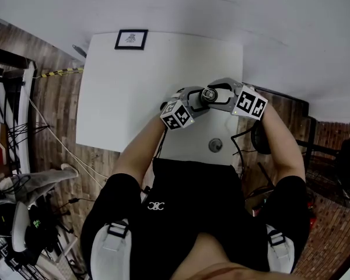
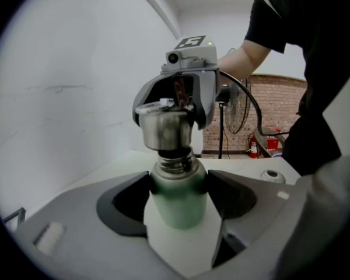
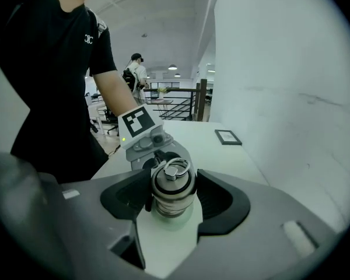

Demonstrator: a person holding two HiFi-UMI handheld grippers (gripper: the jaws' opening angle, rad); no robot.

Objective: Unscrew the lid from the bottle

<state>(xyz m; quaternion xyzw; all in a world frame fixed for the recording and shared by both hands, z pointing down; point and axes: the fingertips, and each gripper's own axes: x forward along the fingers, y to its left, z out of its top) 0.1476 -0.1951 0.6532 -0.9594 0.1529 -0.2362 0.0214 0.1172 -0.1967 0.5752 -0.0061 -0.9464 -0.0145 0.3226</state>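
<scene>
Bottle [image 2: 176, 206] clamped by its green body in left gripper [image 2: 178, 188], jaws pressed on both sides. Steel lid [image 3: 172, 179] clenched in right gripper [image 3: 172, 194] — neck threads bared just beneath it. Held aloft over white table [image 1: 134, 98], the 2 grippers facing each other.

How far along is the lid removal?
Done: left hand-held gripper clamps the bottle, right hand-held gripper clamps the lid. In hand: unscrewing; neck threads show bare below the lid, so it looks partly backed off. To do: the last turns and lifting the lid clear; it sits over the neck.
</scene>
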